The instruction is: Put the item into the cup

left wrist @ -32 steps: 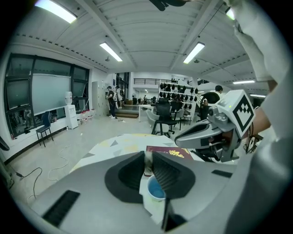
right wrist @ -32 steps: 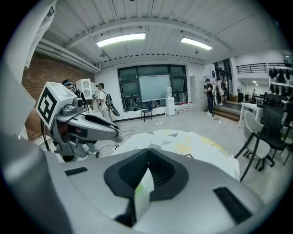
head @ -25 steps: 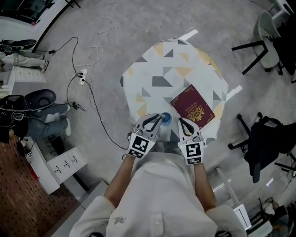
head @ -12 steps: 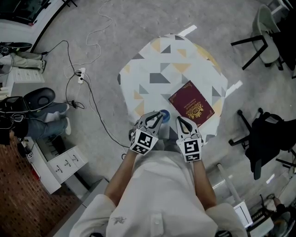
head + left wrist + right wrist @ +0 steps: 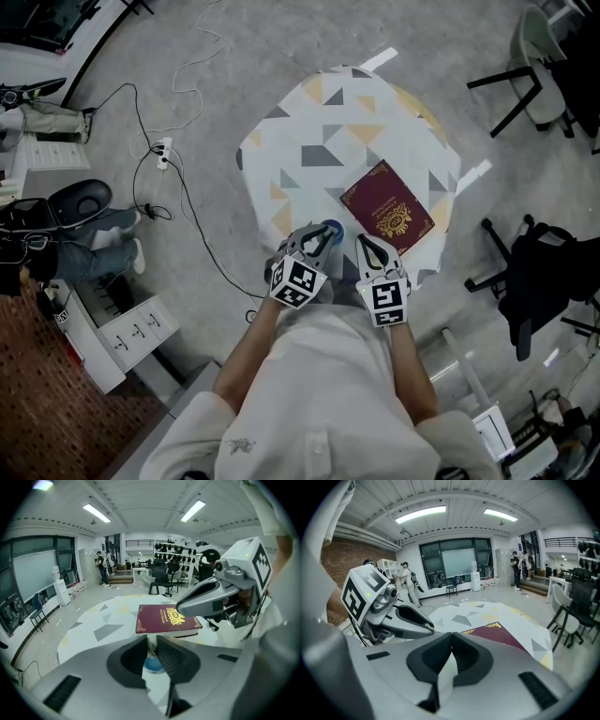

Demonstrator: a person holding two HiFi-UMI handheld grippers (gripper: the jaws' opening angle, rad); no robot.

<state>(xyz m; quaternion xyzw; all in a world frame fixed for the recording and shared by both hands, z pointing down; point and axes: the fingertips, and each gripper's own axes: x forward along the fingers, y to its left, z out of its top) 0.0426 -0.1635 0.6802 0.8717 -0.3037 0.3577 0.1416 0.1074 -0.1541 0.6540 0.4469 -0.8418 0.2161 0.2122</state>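
The blue cup (image 5: pixel 334 228) stands at the near edge of the round table (image 5: pixel 328 141), just beyond the tips of the left gripper (image 5: pixel 319 240), which is clearly the nearer of the two. In the left gripper view the cup's round blue mouth shows straight down through the gap between the jaws, so any drop would be near vertical. Those jaws are slightly parted, a narrow slit. A small pale sliver (image 5: pixel 151 642) sits at their tips and is probably the item, though its shape and material are too small to tell, as is whether it is still pinched. The right gripper (image 5: pixel 366 246) hangs just right of the cup, clenched tip to tip on nothing. Further right lies a flat maroon book (image 5: pixel 387 206) with gilt stamping, its long axis running diagonally. The tablecloth is smooth white, printed with grey and yellow triangles.
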